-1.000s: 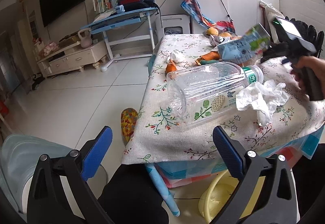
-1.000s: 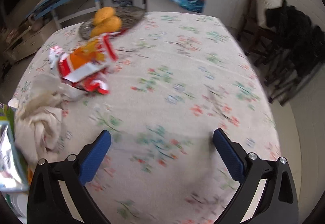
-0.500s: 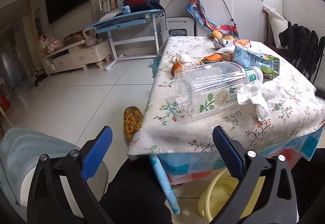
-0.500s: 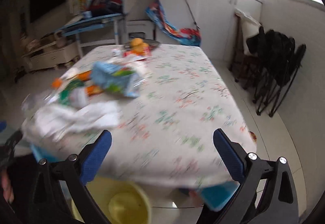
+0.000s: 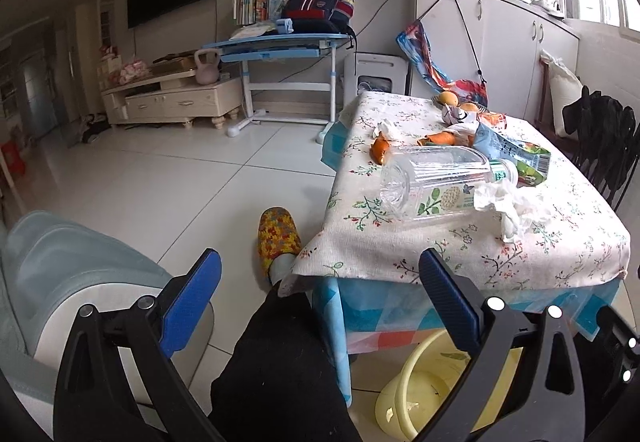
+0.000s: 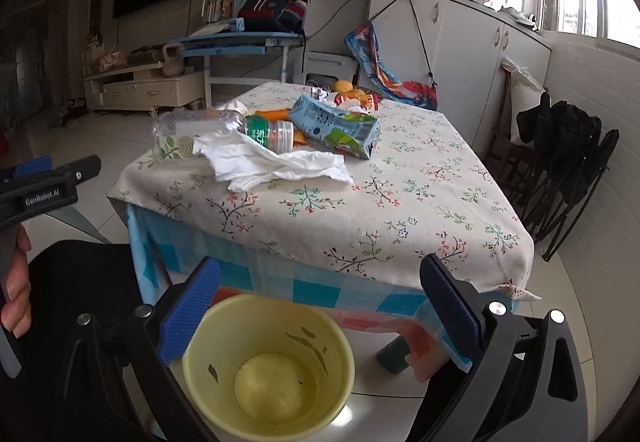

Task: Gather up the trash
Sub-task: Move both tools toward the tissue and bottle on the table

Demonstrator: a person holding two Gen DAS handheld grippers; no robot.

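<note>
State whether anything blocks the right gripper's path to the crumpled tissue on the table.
Nothing visible does. The right gripper, open, is below the table edge above the yellow bin; the crumpled tissue lies uncovered near the table's front edge.

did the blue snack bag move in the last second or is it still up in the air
Yes. The blue snack bag has come down; it now lies on the floral tablecloth beside the clear plastic bottle, no longer lifted above it.
</note>
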